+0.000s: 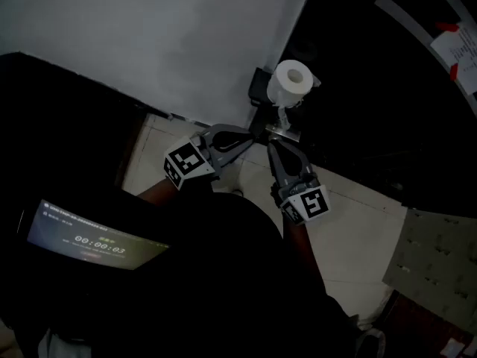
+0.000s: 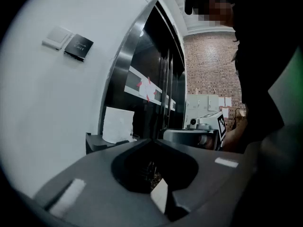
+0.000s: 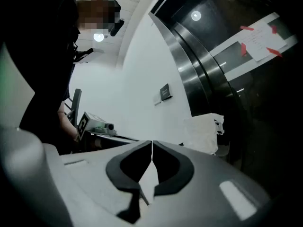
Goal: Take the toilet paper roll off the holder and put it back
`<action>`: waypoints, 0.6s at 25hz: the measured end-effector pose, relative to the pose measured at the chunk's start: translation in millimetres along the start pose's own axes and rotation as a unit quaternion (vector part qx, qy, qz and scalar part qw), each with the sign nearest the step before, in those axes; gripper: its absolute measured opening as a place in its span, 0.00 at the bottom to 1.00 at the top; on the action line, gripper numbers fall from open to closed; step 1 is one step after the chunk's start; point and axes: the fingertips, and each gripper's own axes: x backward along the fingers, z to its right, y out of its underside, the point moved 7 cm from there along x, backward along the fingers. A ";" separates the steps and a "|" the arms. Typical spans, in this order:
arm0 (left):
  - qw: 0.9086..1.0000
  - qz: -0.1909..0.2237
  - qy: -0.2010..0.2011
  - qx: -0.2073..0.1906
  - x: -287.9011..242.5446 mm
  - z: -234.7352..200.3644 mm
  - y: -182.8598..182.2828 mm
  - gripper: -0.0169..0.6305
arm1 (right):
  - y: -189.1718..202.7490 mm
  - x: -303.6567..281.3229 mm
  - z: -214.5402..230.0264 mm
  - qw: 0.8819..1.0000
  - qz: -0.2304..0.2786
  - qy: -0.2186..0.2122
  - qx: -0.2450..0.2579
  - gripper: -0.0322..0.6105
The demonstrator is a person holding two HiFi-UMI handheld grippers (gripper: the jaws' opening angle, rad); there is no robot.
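While shut, right tongs [image 3: 152,144] near roll [image 1: 291,81].

**Three cameras trained on one wall corner**

The head view looks steeply down from above the person. It takes in the left claw [image 1: 252,131] and the right claw [image 1: 274,142], with the white cylindrical toilet paper roll [image 1: 291,80] just beyond their tips.

The left claw view sits low and close behind its own jaws and faces along them. The roll [image 2: 117,124] lies ahead to their left and the right claw [image 2: 173,135] ahead to their right.

The right claw view mirrors this, with the roll [image 3: 201,134] ahead to the right and the left claw [image 3: 128,137] ahead to the left.

All three views share the roll and the white painted wall [image 1: 149,36].
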 end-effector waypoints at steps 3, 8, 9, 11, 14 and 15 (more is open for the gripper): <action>1.000 0.002 0.001 -0.001 -1.4 0.0 -0.8 0.03 | -0.2 -0.7 -0.3 1.000 0.001 -0.004 0.002 0.05; 1.000 0.004 0.002 -0.001 -3.2 0.2 -1.3 0.03 | -0.5 -0.1 1.4 1.000 0.006 -0.002 0.010 0.05; 1.000 0.004 0.003 -0.001 -3.7 0.4 -1.6 0.03 | -1.0 0.2 2.1 1.000 0.005 0.000 0.012 0.05; 1.000 0.004 0.003 0.000 -4.1 2.0 -1.6 0.03 | -1.6 2.2 9.3 1.000 0.006 0.012 0.019 0.06; 1.000 0.004 0.002 0.000 -4.3 3.3 -1.5 0.03 | -7.7 2.4 33.4 0.999 0.014 0.039 0.028 0.11; 1.000 0.004 0.001 0.000 -4.2 3.1 -1.6 0.03 | -10.9 1.1 42.2 0.998 0.014 0.049 0.030 0.15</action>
